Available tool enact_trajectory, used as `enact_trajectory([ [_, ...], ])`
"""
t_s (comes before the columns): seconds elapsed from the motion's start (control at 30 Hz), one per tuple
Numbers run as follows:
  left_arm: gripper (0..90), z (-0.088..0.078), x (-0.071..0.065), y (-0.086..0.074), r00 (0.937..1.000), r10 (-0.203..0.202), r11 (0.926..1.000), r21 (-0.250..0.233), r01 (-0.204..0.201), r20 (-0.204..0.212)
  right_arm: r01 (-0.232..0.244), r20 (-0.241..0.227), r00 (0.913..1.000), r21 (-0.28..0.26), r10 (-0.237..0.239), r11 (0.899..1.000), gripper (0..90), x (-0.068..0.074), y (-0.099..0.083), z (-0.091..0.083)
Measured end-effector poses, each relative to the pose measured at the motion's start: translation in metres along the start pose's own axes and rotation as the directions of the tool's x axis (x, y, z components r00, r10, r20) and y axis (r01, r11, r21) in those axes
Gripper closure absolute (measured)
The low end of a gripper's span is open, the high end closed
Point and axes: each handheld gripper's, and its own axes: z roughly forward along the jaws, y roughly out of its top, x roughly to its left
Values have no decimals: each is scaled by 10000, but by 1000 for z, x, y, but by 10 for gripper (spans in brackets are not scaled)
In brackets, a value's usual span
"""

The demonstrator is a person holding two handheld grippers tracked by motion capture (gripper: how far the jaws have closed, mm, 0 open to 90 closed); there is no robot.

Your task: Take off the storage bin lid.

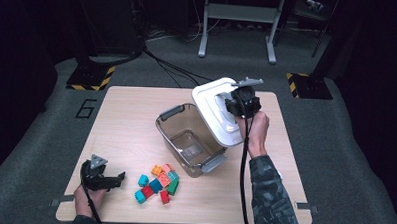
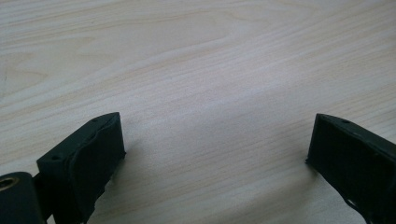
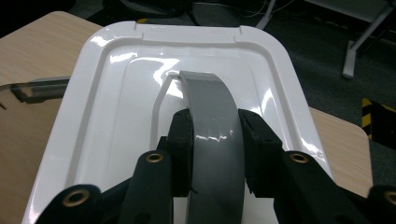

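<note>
Your right claw [image 3: 212, 140] is clamped shut on the grey handle [image 3: 212, 112] of the white lid [image 1: 217, 108], a pad pressing on each side of the strap, so the lid hangs from that one grip. In the high view the lid is tilted and clear of the bench [image 1: 131, 119], its lower edge over the right rim of the clear bin [image 1: 188, 137], which stands open and looks empty just left of and below the claw. The lid's long axis runs away from you, out along the line of the jaws, and the handle runs the same way, so the lid can swing about the grip if you tip your wrist. What the next move likely turns on is this: the bare bench for setting the lid down lies to the right of the claw and beyond it, away from the bin, and the far lip of the lid already reaches past the far edge of the bench. Your left claw [image 2: 215, 154] rests low on the bench with its jaws spread wide and nothing between them. The coloured blocks [image 1: 158, 183] lie just to its right, between it and the bin, so the left hand is much the nearer to them, and the right is taken up with the lid.
</note>
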Motion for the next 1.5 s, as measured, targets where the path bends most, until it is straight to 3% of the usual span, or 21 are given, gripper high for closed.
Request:
enact_trajectory([
  [0.3,36,0,0,0,10000,11,10000,9,-11,-4,-517,649,9966,62,512,9986,673,-34,-12,0],
  [0.5,36,0,0,0,10000,6,10000,13,-6,-8,-1131,1051,9883,154,1109,9935,673,-54,-23,5],
  [0.6,36,0,0,0,10000,6,10000,10,-6,-9,-1157,1171,9869,297,1114,9928,673,-63,-30,8],
  [0.77,36,0,0,0,10000,10,10000,32,-10,-14,-1617,1382,9783,453,1541,9858,673,-75,-43,18],
  [1.03,36,0,0,0,10000,2,10000,13,-2,-9,-2151,1660,9655,738,2007,9738,673,-86,-61,35],
  [1.3,36,0,0,0,10000,2,10000,11,-2,-10,-2397,1979,9560,1023,2164,9654,673,-87,-73,53],
  [1.5,36,0,0,0,10000,6,10000,34,-6,-17,-2839,2013,9452,1186,2569,9515,673,-85,-78,67],
])
